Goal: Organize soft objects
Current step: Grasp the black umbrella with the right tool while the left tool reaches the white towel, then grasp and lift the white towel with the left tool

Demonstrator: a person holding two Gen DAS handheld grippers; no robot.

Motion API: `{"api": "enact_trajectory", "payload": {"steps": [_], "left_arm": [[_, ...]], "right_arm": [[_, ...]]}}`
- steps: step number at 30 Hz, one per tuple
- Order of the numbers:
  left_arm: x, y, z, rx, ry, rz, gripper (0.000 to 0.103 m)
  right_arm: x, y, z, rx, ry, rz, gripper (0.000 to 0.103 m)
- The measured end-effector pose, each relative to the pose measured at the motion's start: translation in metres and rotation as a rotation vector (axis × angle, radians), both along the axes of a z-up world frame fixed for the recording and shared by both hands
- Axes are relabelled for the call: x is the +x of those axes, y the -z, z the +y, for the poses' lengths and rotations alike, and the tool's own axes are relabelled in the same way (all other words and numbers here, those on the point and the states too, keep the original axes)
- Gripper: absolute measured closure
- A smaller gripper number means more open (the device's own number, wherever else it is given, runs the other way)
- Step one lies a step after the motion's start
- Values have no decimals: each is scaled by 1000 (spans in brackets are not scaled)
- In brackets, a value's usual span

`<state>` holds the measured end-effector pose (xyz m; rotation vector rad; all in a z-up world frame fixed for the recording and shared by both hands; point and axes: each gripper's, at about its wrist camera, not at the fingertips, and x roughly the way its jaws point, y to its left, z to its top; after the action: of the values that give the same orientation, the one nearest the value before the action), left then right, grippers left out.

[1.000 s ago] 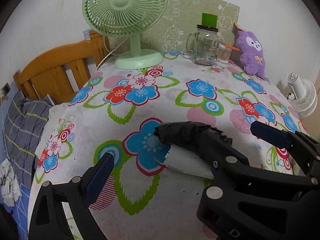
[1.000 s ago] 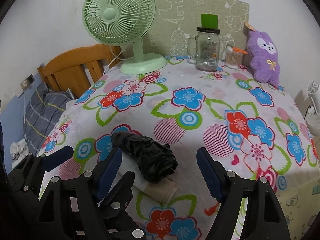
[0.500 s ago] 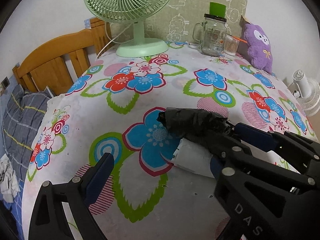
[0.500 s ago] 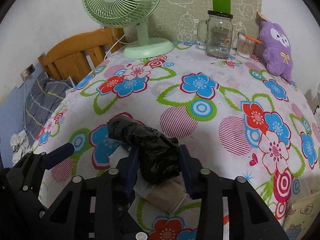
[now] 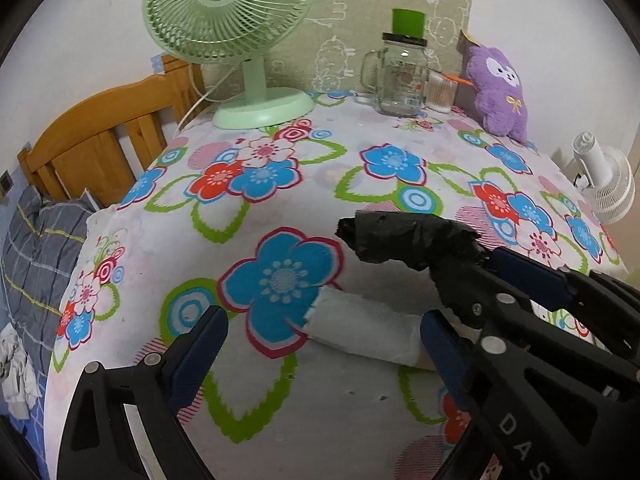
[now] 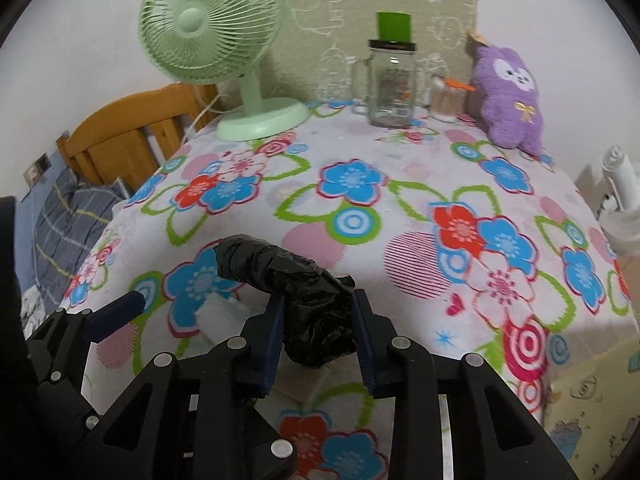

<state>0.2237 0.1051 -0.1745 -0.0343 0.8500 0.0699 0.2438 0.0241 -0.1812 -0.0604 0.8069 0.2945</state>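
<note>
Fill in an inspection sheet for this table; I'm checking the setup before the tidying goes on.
Surface: floral tablecloth covering the table, flat.
Job's things: black roll, one end clamped, free end raised off the cloth; white roll lying on the cloth beneath it.
Clutter: green fan, glass jar, swab cup, purple plush along the far edge.
Grippers: right gripper has just closed on the black roll; left gripper open, its fingers either side of the white roll.
Cables: white cord behind the fan.
Surroundings: wooden headboard, checked bedding, white fan.
</note>
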Motion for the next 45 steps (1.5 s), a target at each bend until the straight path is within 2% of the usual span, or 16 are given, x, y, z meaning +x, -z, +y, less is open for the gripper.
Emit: {"api": "enact_trajectory", "payload": {"steps": [13, 22, 27, 32, 36, 38, 41, 45], "left_arm": [[13, 15, -28, 15, 36, 37, 5], [15, 18, -30, 0, 47, 60, 6], [12, 17, -32, -14, 72, 54, 18], [6, 13, -36, -16, 99, 42, 52], [2, 11, -38, -17, 106, 47, 67], [0, 11, -39, -21, 108, 49, 78], [-4, 10, -40, -22, 106, 51, 83], [-11, 5, -41, -21, 92, 34, 85]], "right_arm": [[0, 11, -35, -6, 114, 33, 68], [1, 14, -41, 10, 118, 44, 68], [0, 15, -42, 18, 116, 55, 68], [-3, 14, -45, 30, 118, 63, 68], [-8, 13, -47, 35, 118, 67, 68], [-11, 12, -48, 37, 117, 68, 68], [-14, 11, -49, 36, 114, 69, 68], [-20, 9, -50, 46, 106, 65, 68]]}}
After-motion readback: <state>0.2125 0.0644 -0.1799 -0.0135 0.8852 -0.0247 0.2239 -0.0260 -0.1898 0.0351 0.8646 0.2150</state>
